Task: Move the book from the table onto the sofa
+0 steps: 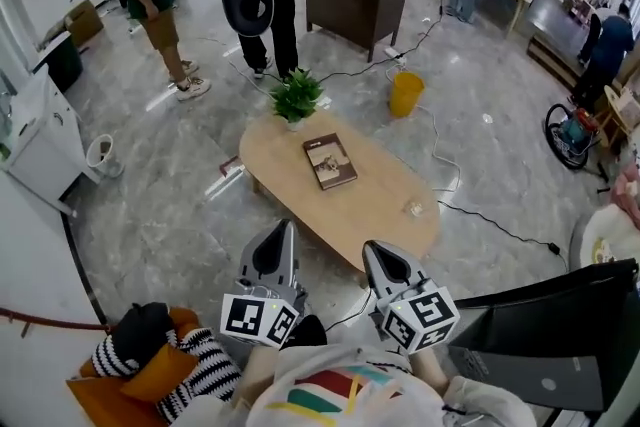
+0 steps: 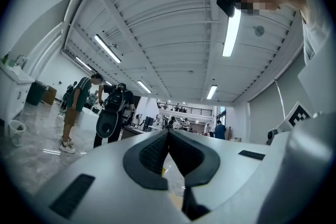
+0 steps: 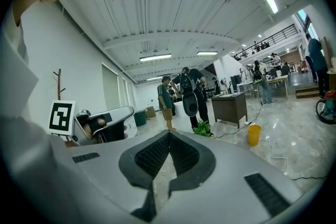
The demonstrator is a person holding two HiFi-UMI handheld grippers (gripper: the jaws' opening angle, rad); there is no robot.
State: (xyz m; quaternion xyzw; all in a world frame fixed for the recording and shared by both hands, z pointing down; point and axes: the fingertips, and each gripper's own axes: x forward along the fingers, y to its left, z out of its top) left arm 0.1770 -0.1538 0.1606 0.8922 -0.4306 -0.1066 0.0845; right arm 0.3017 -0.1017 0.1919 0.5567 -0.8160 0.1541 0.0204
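With the book (image 1: 329, 161) lying flat near the middle of the table (image 1: 385, 210), bring your left gripper (image 1: 285, 231) and right gripper (image 1: 373, 251), both closed and empty before the table's near edge, over it and open the jaws first

Nothing I can actually read here. The print on the book (image 1: 329, 160) cover is too small, and my marker cubes (image 1: 260, 318) only show black-and-white squares.

Brown book (image 1: 329, 161) — closed, flat, mid oval wooden table (image 1: 380, 205), near potted plant (image 1: 296, 98).
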